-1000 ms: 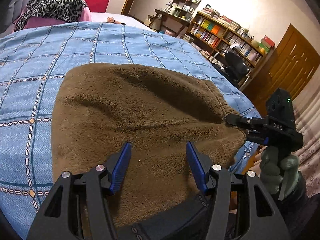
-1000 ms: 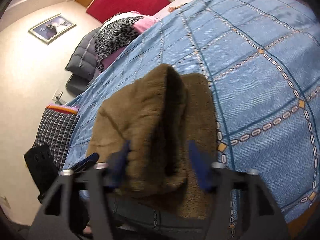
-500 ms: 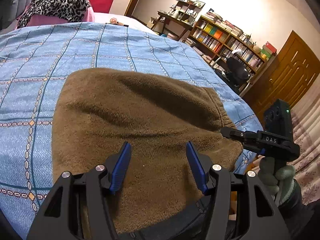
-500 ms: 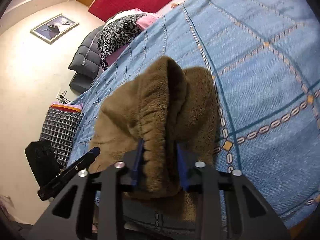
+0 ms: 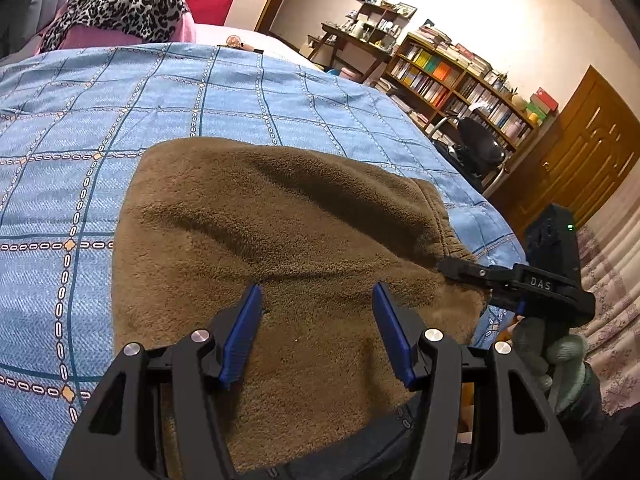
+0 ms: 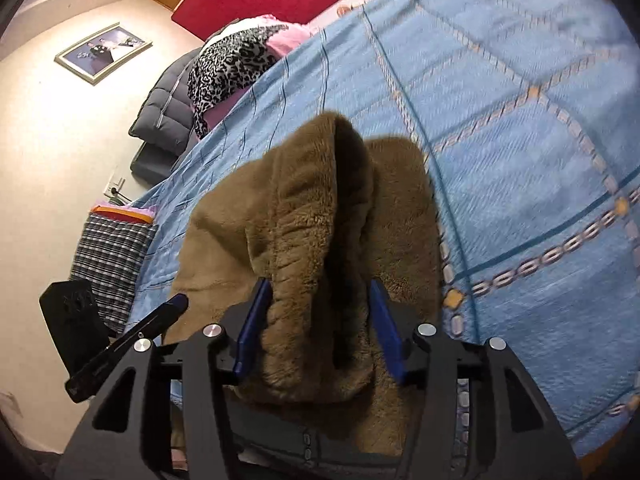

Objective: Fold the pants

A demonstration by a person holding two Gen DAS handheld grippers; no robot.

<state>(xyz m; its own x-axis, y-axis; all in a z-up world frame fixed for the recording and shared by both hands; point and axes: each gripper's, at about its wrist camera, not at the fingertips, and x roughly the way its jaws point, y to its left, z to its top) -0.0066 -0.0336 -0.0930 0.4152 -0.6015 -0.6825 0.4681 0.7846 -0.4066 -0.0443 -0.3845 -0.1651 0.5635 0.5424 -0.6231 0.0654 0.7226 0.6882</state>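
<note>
Left hand-held gripper [image 5: 318, 328] is spread wide over the brown fleece pants [image 5: 280, 240], grasping nothing. They lie on the blue checked bedspread [image 5: 200, 92], near edge hanging off the bed. Right of it, my right hand-held gripper [image 6: 318, 328] has its jaws around a bunched waistband fold. I reckon that thick fleece could slip out, or drag the whole pile off the bed if I pull. Beyond the pants: a leopard-print throw [image 5: 116, 4], bookshelf [image 5: 460, 76], office chair [image 5: 478, 150]. Nothing blocks me.
</note>
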